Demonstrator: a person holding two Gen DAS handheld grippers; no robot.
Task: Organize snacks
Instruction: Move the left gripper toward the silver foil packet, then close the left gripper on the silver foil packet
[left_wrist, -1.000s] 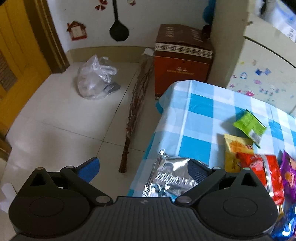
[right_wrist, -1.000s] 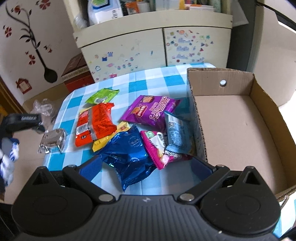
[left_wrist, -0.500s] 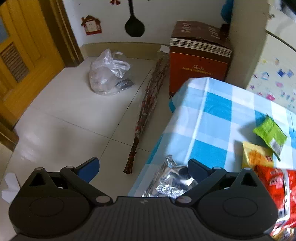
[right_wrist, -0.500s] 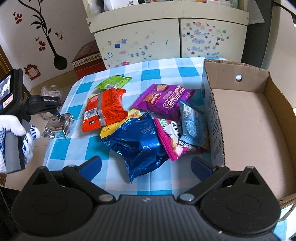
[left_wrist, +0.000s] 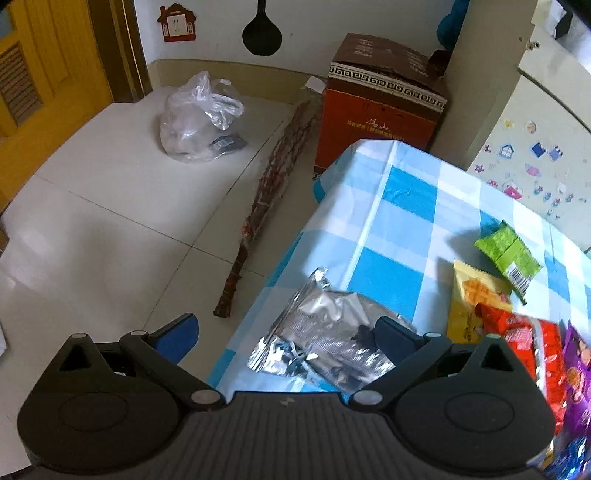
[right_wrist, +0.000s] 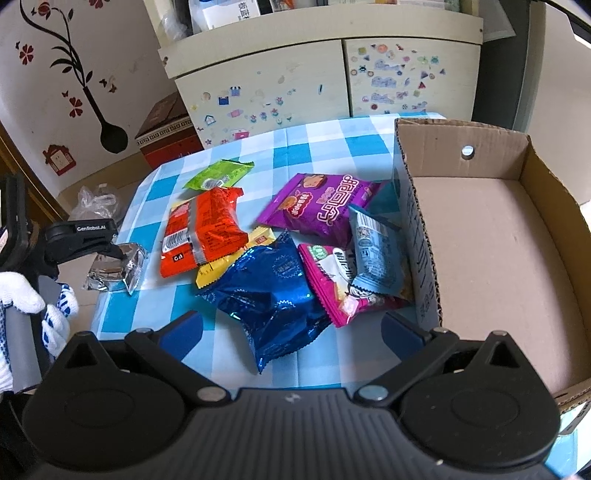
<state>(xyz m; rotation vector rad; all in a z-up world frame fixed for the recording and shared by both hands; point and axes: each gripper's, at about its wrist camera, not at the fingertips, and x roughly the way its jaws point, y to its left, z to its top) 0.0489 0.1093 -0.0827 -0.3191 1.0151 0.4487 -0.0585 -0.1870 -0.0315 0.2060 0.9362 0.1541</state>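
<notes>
Several snack packets lie on the blue-checked table (right_wrist: 295, 136): green (right_wrist: 219, 173), red (right_wrist: 201, 230), yellow (right_wrist: 221, 269), purple (right_wrist: 321, 206), light blue (right_wrist: 373, 254), pink (right_wrist: 332, 288) and a blue foil bag (right_wrist: 273, 291). A crumpled silver packet (left_wrist: 325, 332) lies at the table's left edge. My left gripper (left_wrist: 286, 332) is open, its fingers either side of the silver packet. From the right wrist I see the left gripper (right_wrist: 110, 251) touching the silver packet (right_wrist: 118, 269). My right gripper (right_wrist: 291, 332) is open above the blue foil bag. An open cardboard box (right_wrist: 417, 221) stands at the right, nothing in it.
Left of the table the floor drops away, with a plastic bag (left_wrist: 199, 118), a bundle of twigs (left_wrist: 266, 199) and a red-brown carton (left_wrist: 380, 107). A stickered cupboard (right_wrist: 332, 81) stands behind the table. A gloved hand (right_wrist: 22, 306) holds the left gripper.
The left gripper has closed in on the silver packet, which now lies between its fingers. The right gripper has shifted only slightly. Both stay open.
</notes>
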